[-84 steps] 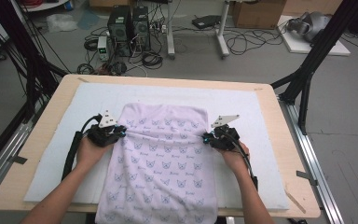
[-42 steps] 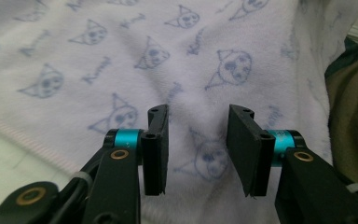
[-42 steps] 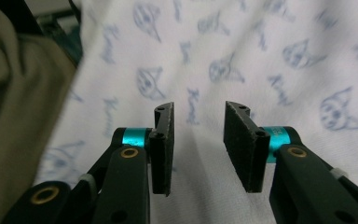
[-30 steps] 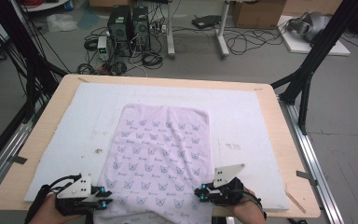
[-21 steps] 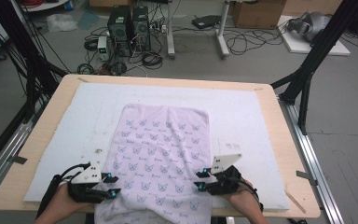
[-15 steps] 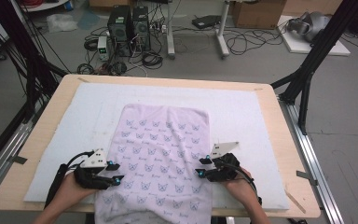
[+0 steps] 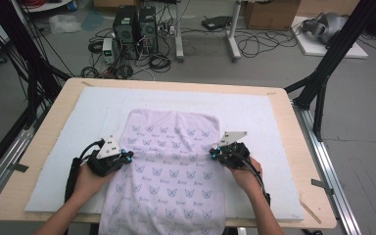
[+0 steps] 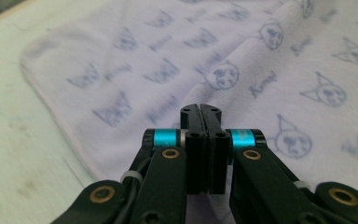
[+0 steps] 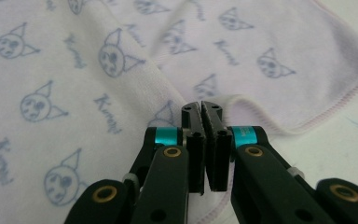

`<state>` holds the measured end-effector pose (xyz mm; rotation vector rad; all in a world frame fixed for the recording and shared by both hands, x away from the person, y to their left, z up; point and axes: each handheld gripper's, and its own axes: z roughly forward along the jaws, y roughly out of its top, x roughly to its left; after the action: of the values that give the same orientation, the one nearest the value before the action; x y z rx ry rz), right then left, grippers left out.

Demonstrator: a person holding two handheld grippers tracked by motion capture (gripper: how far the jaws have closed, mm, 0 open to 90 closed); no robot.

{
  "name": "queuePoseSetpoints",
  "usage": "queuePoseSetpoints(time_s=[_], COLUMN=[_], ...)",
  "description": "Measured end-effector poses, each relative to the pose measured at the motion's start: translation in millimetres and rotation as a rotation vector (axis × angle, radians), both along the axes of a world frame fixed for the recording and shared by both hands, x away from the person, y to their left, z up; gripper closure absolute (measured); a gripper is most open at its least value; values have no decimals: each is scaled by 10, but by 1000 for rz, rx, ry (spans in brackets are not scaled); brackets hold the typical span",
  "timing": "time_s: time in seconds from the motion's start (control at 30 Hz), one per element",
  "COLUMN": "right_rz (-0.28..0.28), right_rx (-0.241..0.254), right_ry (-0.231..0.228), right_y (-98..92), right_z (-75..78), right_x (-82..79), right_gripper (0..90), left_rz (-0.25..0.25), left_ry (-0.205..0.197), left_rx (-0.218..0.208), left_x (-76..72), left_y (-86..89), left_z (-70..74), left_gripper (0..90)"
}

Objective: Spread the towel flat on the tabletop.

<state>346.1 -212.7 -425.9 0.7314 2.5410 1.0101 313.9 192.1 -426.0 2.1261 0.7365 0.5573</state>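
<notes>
Both my grippers are clamped on the towel (image 7: 169,171), one on each long side edge. The left gripper (image 7: 125,155) bites the towel's left edge about halfway down the white mat (image 7: 68,127); its jaws have just closed, and in the left gripper view (image 8: 200,112) they stand pressed together with a raised fold of the cloth (image 8: 242,60) pinched at the tips. The right gripper (image 7: 213,154) does the same on the towel's right edge, level with the left one; its jaws have just closed too, and in the right gripper view (image 9: 201,109) the hemmed edge (image 9: 261,121) curls up and into the tips. The towel is pale lilac with a cat-face print and lies lengthwise down the middle of the mat: its far edge stops short of the mat's far edge, and its near end hangs over the table's (image 7: 308,147) near edge between my forearms. At the pinch points the sides are pulled slightly inward, so the cloth narrows a bit there. My left hand (image 7: 90,178) and right hand (image 7: 245,174) sit just outside the towel, low over the mat.
</notes>
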Motion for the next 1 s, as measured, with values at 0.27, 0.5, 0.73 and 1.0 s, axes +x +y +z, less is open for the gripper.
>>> queuePoseSetpoints(time_s=[0.27, 0.5, 0.73, 1.0], right_rz=[-20, 144, 223, 297], right_rx=[58, 105, 112, 124], right_ry=[-18, 0, 67, 149], right_y=[-31, 94, 124, 141], right_z=[21, 110, -94, -204], right_x=[-1, -480, -809, -914], right_gripper=[732, 604, 554, 870], left_rz=[-3, -121, -255, -349], left_ry=[42, 50, 138, 166], left_rx=[-20, -55, -24, -1], left_x=[33, -523, -750, -856], left_y=[68, 141, 114, 100], left_z=[-10, 28, -113, -174], left_gripper=[688, 551, 541, 878])
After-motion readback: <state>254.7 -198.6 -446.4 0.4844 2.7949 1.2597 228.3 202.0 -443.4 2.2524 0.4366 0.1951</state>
